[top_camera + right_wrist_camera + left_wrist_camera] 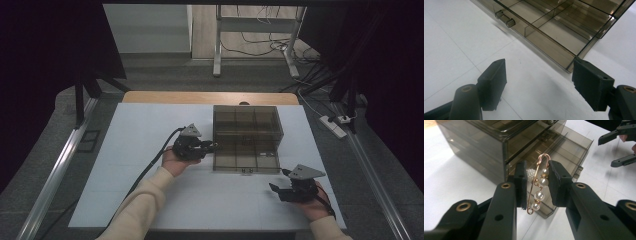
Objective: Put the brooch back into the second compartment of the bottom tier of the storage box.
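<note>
The left gripper [537, 185] is clamped on a gold pearl brooch pin [538, 187], carrying it beside the smoky plastic drawer box [246, 131]; I'd say the next move is to lower it into a compartment of the pulled-out drawer [245, 156], at about three o'clock from that gripper. The right gripper [281, 190] waits with jaws apart and empty, near the drawer's front corner.

white table [125, 150], power strip [334, 126], floor cables [260, 47]

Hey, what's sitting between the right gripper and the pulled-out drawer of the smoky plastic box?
Nothing: in the right gripper view, bare white table runs from the open right gripper to the drawer. The high view shows the same.
</note>
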`<action>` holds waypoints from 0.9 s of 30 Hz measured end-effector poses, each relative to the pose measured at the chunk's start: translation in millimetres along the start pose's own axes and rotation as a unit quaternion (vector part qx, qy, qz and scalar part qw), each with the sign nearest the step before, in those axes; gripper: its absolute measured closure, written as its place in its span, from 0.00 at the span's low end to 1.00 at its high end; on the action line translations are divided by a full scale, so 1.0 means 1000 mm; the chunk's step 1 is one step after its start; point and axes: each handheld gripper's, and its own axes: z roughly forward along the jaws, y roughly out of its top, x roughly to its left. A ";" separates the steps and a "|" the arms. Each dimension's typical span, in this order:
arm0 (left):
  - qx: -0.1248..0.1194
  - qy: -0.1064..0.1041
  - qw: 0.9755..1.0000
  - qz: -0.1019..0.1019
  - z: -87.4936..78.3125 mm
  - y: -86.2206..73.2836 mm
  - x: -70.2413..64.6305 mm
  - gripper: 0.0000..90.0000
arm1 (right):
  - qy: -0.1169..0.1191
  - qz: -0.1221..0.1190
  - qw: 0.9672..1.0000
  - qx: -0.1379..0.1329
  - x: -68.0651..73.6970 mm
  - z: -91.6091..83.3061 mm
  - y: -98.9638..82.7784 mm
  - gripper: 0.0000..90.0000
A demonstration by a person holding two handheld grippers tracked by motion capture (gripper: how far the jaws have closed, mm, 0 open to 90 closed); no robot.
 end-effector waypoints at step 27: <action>0.013 -0.019 1.000 0.010 0.028 0.011 -0.010 0.77 | 0.000 -0.001 1.000 0.002 0.000 0.002 0.000 0.30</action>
